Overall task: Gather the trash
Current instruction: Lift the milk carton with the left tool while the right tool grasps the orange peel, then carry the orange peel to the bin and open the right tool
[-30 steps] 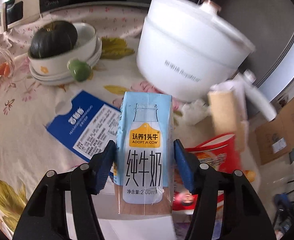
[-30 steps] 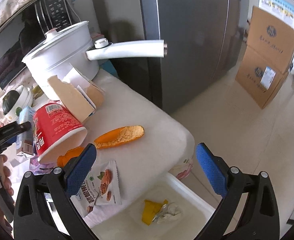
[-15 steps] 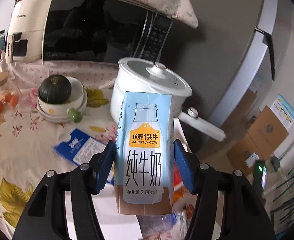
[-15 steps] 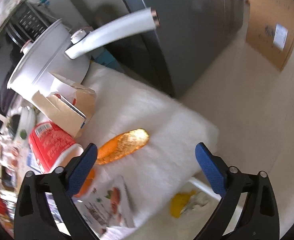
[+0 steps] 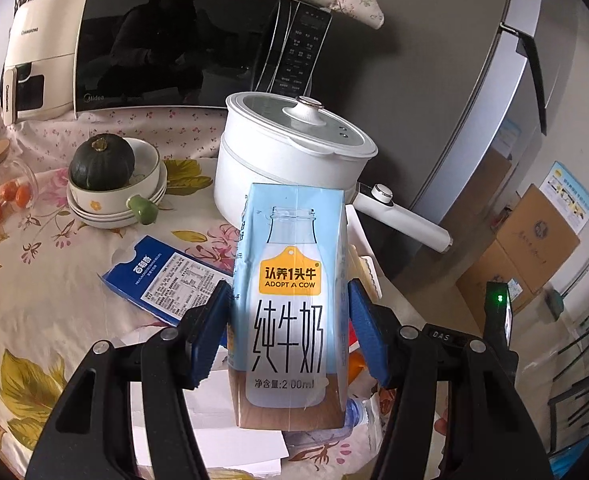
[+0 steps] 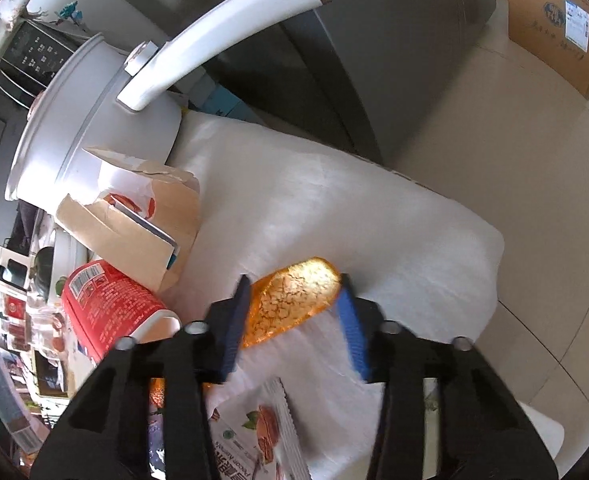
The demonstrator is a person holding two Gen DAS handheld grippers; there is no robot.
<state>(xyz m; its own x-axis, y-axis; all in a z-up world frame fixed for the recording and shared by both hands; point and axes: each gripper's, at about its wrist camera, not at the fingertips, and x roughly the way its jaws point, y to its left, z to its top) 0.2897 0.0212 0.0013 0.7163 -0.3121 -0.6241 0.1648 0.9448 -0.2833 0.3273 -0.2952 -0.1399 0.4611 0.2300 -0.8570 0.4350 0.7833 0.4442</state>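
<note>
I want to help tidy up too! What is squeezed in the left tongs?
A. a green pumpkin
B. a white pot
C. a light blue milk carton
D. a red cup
C: the left tongs have their blue pads pressed against both sides of the light blue milk carton, holding it upright above the table.

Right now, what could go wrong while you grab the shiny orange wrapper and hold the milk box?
The right gripper is closing around the orange wrapper, which lies flat, so it might slip out or the white cloth could get pinched too. The left gripper holds the milk carton low down, so it could tip.
</note>
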